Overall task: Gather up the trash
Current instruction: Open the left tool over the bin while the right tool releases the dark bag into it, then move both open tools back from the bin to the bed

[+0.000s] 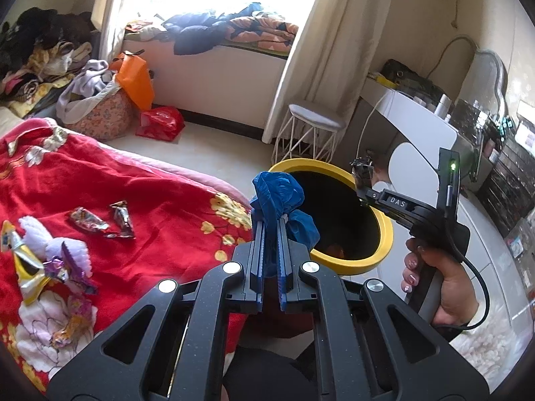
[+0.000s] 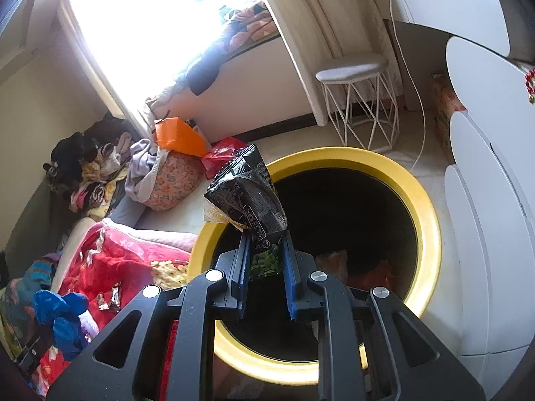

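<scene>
The drop-off step is in hand. The right gripper (image 2: 265,250), at frame centre, pinches a black foil snack packet (image 2: 249,193) over the yellow-rimmed round black bin (image 2: 431,230); its jaws should part next. The left gripper (image 1: 271,234) clamps crumpled blue plastic (image 1: 281,200) beside the rim, needing to shift right.

Each claw (image 1: 271,230) has black linkage arms with silver pivot screws and blue finger pads (image 1: 281,260). The right claw (image 1: 362,173) is marked "DAS", with a green light, a black cable, and a bare hand (image 1: 434,284) with painted nails behind it.
</scene>
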{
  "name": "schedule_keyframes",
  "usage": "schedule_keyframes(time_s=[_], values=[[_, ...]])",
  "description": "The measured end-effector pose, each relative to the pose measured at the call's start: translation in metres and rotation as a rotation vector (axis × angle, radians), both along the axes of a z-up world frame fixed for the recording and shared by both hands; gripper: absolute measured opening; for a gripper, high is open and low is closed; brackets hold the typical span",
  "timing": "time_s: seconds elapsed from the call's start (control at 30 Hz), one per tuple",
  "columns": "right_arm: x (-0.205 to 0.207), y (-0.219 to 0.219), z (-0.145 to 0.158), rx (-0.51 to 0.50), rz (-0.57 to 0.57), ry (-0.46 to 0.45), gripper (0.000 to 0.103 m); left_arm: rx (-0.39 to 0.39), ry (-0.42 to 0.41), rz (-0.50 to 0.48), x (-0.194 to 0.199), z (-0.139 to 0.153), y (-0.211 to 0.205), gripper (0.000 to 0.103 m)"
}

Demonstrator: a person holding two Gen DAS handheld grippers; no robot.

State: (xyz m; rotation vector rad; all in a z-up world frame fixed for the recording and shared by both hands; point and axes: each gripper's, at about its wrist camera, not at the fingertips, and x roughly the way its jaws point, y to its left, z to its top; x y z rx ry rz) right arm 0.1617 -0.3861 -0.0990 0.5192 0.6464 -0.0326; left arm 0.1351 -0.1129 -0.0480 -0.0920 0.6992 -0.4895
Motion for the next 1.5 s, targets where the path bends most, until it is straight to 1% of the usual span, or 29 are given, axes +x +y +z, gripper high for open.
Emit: schedule_keyframes(time_s=[0.43, 0.6, 0.8, 0.97, 1.07, 1.13, 1.17, 1.2, 1.23, 1.27, 1.3, 1.33, 1.37, 1.4, 1.43, 1.47, 1.5], values=[[0.004, -0.015, -0.008, 0.033, -0.018, 0.03, 0.017, 0.029, 0.027, -0.074, 0.013, -0.015, -0.039, 0.004], [0.005, -0.019, -0.011, 0.042, -0.017, 0.037, 0.017, 0.058, 0.034, -0.098, 0.021, -0.024, -0.059, 0.004], [0.004, -0.022, -0.014, 0.05, -0.014, 0.04, 0.017, 0.089, 0.061, -0.12, 0.036, -0.038, -0.08, 0.004], [0.005, -0.026, -0.017, 0.07, -0.015, 0.04, 0.021, 0.102, 0.08, -0.126, 0.047, -0.047, -0.094, 0.004], [0.005, -0.029, -0.017, 0.075, -0.015, 0.036, 0.025, 0.109, 0.081, -0.134, 0.053, -0.049, -0.102, 0.004], [0.004, -0.03, -0.016, 0.078, -0.022, 0.032, 0.031, 0.109, 0.081, -0.145, 0.057, -0.049, -0.106, 0.004], [0.004, -0.03, -0.016, 0.08, -0.023, 0.031, 0.032, 0.109, 0.08, -0.147, 0.058, -0.049, -0.108, 0.004], [0.003, -0.031, -0.016, 0.081, -0.027, 0.03, 0.034, 0.11, 0.081, -0.148, 0.059, -0.049, -0.109, 0.01], [0.002, -0.032, -0.016, 0.082, -0.033, 0.03, 0.035, 0.109, 0.079, -0.148, 0.06, -0.048, -0.11, 0.021], [0.002, -0.034, -0.016, 0.084, -0.036, 0.028, 0.036, 0.108, 0.074, -0.142, 0.061, -0.047, -0.109, 0.028], [0.001, -0.034, -0.016, 0.085, -0.039, 0.027, 0.04, 0.105, 0.073, -0.14, 0.061, -0.047, -0.109, 0.037], [0.001, -0.035, -0.016, 0.086, -0.046, 0.028, 0.044, 0.099, 0.073, -0.135, 0.061, -0.047, -0.107, 0.039], [0.0, -0.036, -0.016, 0.09, -0.051, 0.028, 0.044, 0.096, 0.072, -0.127, 0.061, -0.046, -0.104, 0.043], [-0.001, -0.036, -0.017, 0.093, -0.052, 0.028, 0.044, 0.095, 0.069, -0.12, 0.06, -0.046, -0.102, 0.05], [-0.001, -0.036, -0.017, 0.093, -0.053, 0.029, 0.044, 0.095, 0.064, -0.109, 0.059, -0.044, -0.099, 0.054], [-0.001, -0.037, -0.017, 0.091, -0.052, 0.028, 0.045, 0.094, 0.059, -0.098, 0.057, -0.043, -0.096, 0.063], [-0.001, -0.036, -0.016, 0.089, -0.052, 0.025, 0.05, 0.09, 0.052, -0.085, 0.054, -0.041, -0.091, 0.07]])
